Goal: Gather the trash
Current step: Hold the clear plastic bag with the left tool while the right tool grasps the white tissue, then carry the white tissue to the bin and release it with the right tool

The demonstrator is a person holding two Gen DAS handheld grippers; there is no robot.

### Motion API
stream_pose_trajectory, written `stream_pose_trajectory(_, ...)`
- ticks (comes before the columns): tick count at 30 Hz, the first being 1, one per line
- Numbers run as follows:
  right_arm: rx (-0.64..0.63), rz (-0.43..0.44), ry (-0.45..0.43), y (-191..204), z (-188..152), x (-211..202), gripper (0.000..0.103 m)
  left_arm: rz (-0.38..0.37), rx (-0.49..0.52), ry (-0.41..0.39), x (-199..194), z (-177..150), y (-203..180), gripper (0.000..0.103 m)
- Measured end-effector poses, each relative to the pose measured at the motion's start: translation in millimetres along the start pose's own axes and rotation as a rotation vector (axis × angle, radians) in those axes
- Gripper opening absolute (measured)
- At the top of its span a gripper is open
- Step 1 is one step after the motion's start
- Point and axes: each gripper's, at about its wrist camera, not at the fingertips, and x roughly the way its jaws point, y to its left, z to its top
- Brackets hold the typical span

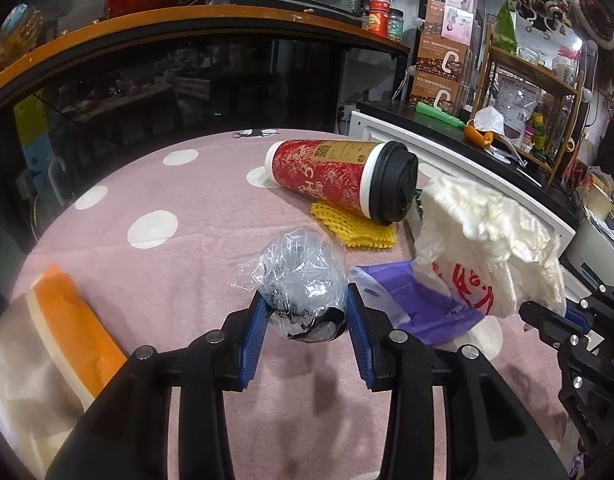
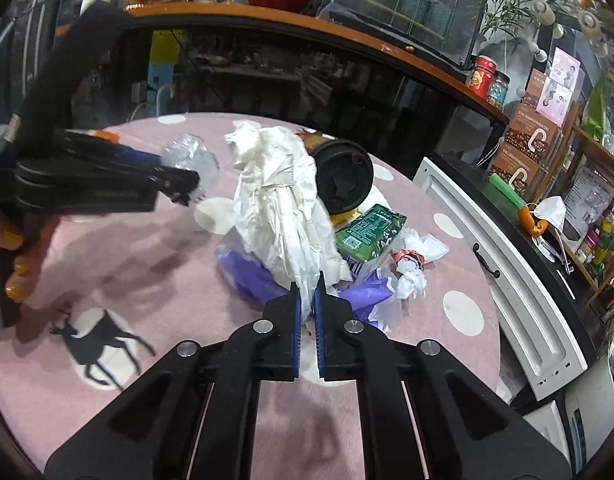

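We hold the left gripper point(image 1: 305, 312) with its blue ribbed pads point(image 1: 254, 332) pressed on a crumpled ball of clear plastic wrap point(image 1: 299, 280), shiny and wrinkled, with something dark inside. The ball is lifted a little above the pink tablecloth point(image 1: 167, 280), which is soft and has white dots. Our right gripper point(image 2: 307, 300) is closed tight on a white plastic bag point(image 2: 279, 208); the thin film is pinched between the pads and the bag rises in stiff, creased folds with red print on one side.

Under the bag lies a flat purple plastic sheet point(image 2: 247, 276). Behind it a red paper cup point(image 1: 327, 176) with a black round lid lies on its side, resting on a yellow foam net point(image 1: 359, 228). Near the right edge of the table we see a green packet point(image 2: 367, 228) and small knotted white scraps point(image 2: 411, 276). At the left edge lies an orange and beige paper bag point(image 1: 63, 320).

The near part of the table is free, with a black deer print point(image 2: 99, 340). A white cabinet point(image 2: 507, 264) stands close along the right edge.
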Motion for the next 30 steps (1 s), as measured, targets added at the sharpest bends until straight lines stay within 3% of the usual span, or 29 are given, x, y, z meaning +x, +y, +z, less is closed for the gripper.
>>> stream_pose_trajectory(7, 0.08, 0.046, -0.032, -12, -4, -36, 0.006, -0.043, 0.029, -0.026, -14, 0, -17, 0.038)
stream_pose_trajectory(15, 0.196, 0.031, -0.047, -41, -23, -66, 0.006, -0.093, 0.066, -0.053, -30, -2, -41, 0.038)
stream_pose_trajectory(30, 0.422, -0.176, 0.008, -127, -93, -101, 0.006, -0.252, 0.228, -0.052, -36, -8, -134, 0.038)
